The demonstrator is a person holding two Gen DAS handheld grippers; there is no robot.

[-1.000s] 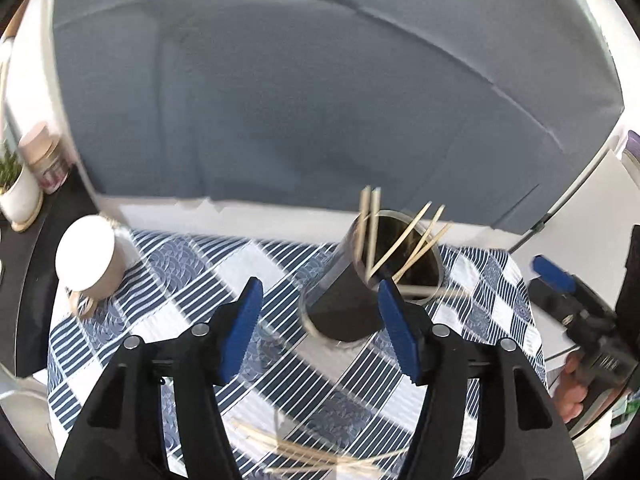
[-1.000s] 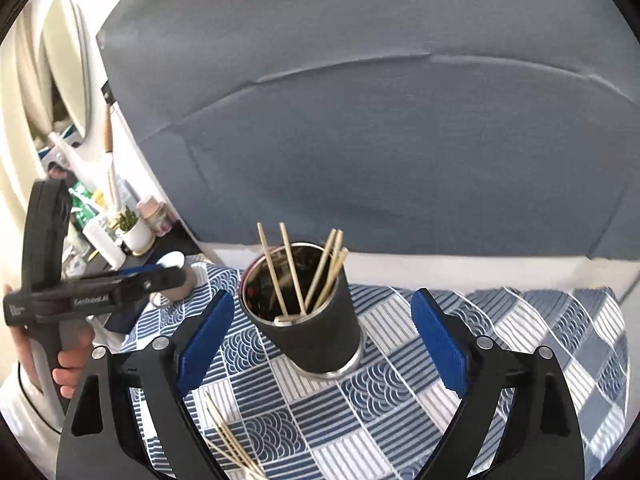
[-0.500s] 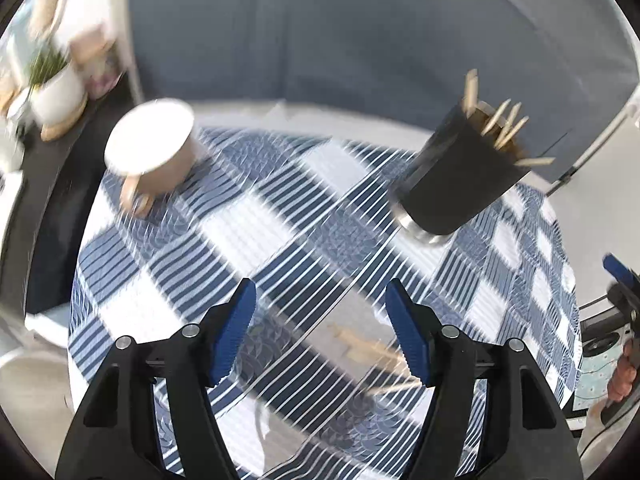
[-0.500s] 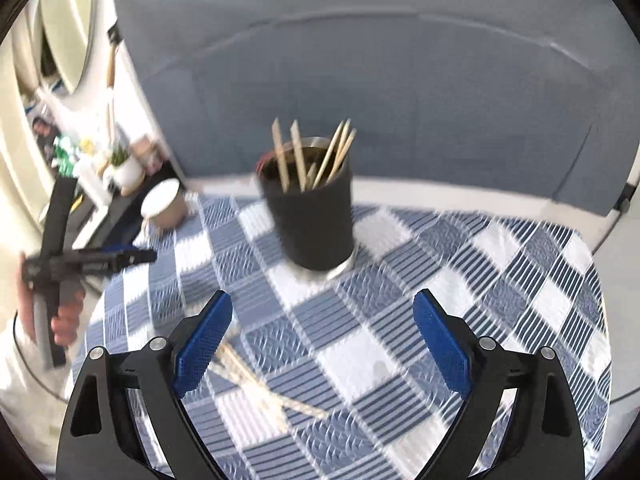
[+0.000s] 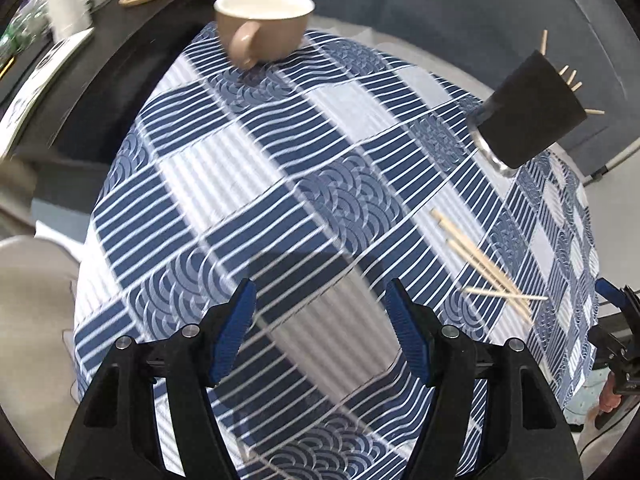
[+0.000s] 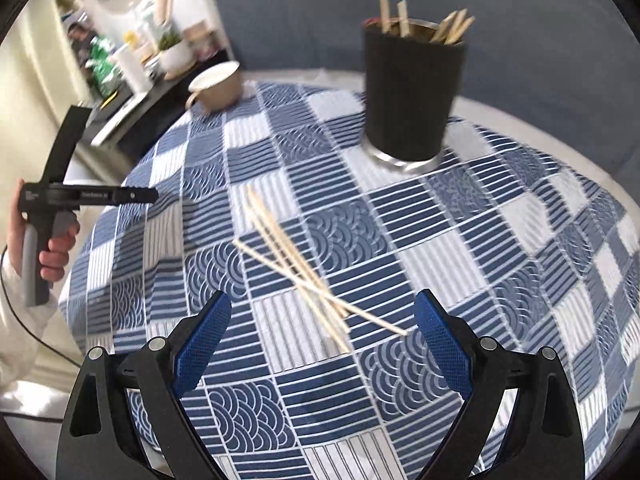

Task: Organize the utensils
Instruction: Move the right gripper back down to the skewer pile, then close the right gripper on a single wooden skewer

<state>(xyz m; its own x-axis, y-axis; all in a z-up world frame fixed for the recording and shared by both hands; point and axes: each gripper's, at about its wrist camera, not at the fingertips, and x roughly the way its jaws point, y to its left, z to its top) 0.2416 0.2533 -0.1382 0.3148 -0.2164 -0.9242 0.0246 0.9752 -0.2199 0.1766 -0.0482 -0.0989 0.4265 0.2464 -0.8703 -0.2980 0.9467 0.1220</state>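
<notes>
The right gripper, open and empty, has dipped from the black cylindrical holder of wooden chopsticks to hover right over the loose pale wooden chopsticks crossed on the blue-checked counter, likely next for pickup.

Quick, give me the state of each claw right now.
Left claw: open, empty, over the checked tablecloth.
Right claw: open, empty, above the loose chopsticks on the cloth.

Crossed wooden chopsticks flat on cloth; others upright in black holder.
</notes>
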